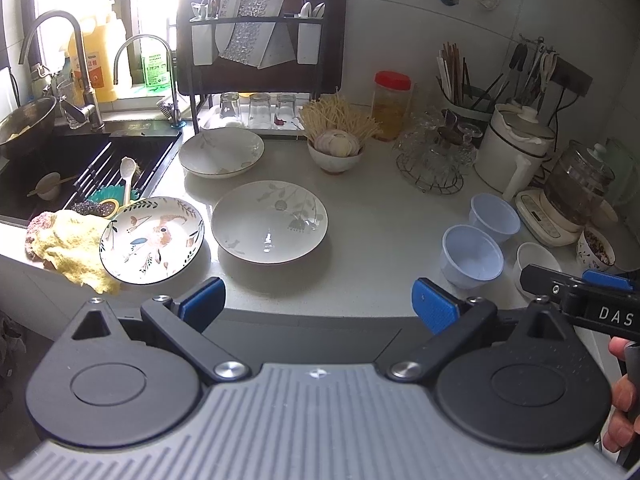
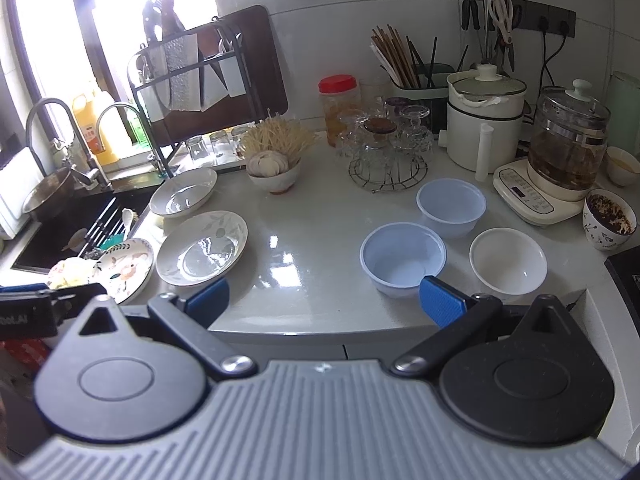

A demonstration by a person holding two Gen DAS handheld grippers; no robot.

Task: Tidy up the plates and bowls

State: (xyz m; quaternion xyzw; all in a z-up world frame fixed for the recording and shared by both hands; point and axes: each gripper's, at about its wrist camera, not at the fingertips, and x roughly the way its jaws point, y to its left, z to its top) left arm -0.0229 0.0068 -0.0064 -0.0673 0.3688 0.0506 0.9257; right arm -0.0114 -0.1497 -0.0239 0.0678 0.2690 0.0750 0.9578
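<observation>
On the white counter (image 1: 380, 184) lie a patterned plate (image 1: 152, 239) at the left, a large white leaf-print plate (image 1: 269, 221) beside it, and another white plate (image 1: 221, 151) behind. To the right stand two pale blue plastic bowls (image 1: 472, 255) (image 1: 495, 212) and a small white bowl (image 1: 535, 258). My left gripper (image 1: 319, 305) hovers open at the counter's front edge, empty. In the right wrist view my right gripper (image 2: 324, 300) is open and empty, its right fingertip (image 2: 442, 300) in front of the near blue bowl (image 2: 402, 259); the white bowl (image 2: 508, 261) sits right of it.
A sink (image 1: 80, 168) with a yellow cloth (image 1: 68, 248) is at the left. A dish rack (image 1: 260, 40), a garlic bowl (image 1: 336, 152), a red-lidded jar (image 1: 392, 104), glassware on a wire stand (image 1: 432, 152), a white pot (image 1: 516, 140) and a kettle (image 2: 564, 148) line the back.
</observation>
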